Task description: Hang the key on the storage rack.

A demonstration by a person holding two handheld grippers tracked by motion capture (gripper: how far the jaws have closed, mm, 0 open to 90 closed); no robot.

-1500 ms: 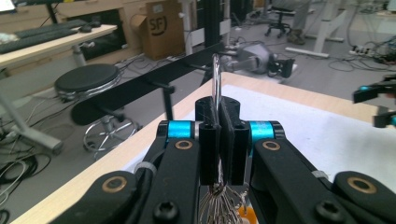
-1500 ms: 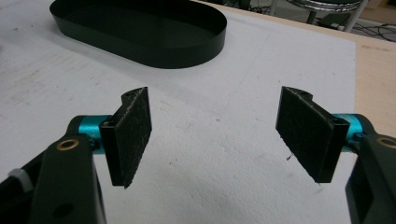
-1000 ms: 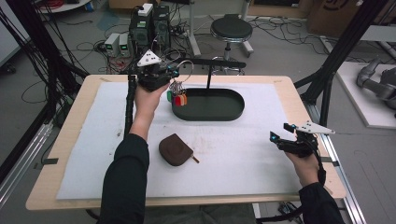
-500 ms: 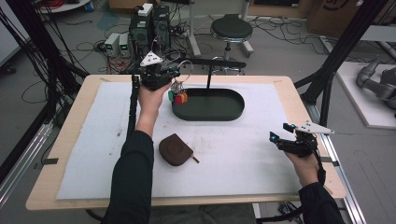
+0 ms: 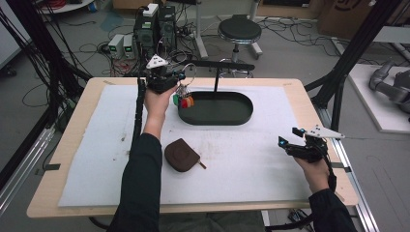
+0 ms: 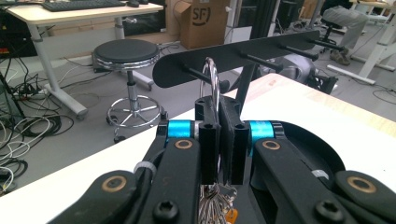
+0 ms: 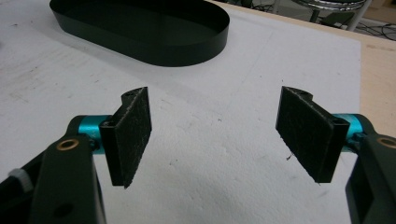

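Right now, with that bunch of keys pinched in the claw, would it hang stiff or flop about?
Probably floppy: the left claw grips just the metal ring, so the coloured keys dangle loose below it. They would likely swing and jingle when moved. The smooth ring might also slip between the pads.

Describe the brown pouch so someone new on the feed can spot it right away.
Start at the white mat covering the table, then the black oval tray near its far edge. Nearer the person from the tray's left end, beside the left forearm, lies the brown pouch: small, rounded and dark brown, the one loose item flat on the mat.
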